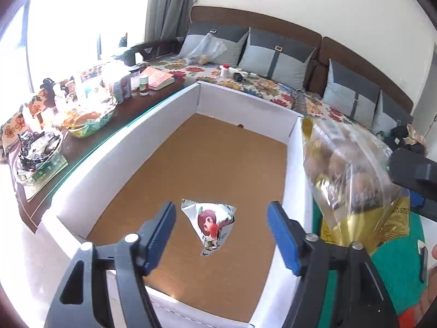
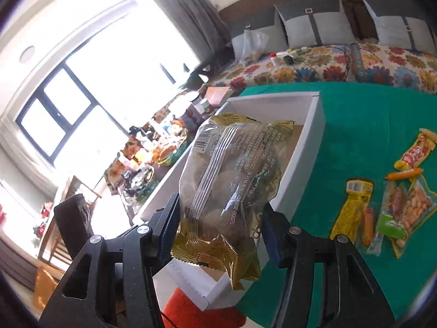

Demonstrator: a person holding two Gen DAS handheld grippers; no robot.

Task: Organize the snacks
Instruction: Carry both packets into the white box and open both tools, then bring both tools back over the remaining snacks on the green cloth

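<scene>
Here the left gripper [image 1: 221,235] stands open above the white-walled cardboard box [image 1: 174,117], its blue pads [image 1: 161,232] well clear of the small silver snack packet [image 1: 210,225] seen between them. The packet touches neither pad; whether it lies on the brown box floor or is falling toward it cannot be told. Judged from this, the packet is already delivered and the wide jaws serve only to clear it. The right gripper [image 2: 221,232] carries a clear bag with gold ends [image 2: 229,186], filled with round brown pieces. The bag's lower end sits between the fingers, the left pad against the wrapper; contact on the right pad is less clear, so the grip appears light. The bag hangs over the box's near wall, which suggests it is the next item to go in. The box rests partly on a green cloth [image 2: 355,114]. On that cloth, well apart from the box, further snacks wait: a yellow packet [image 2: 352,210], a green-labelled nut packet [image 2: 404,213], and a red-and-yellow packet [image 2: 418,150]. These likely remain to be sorted.
</scene>
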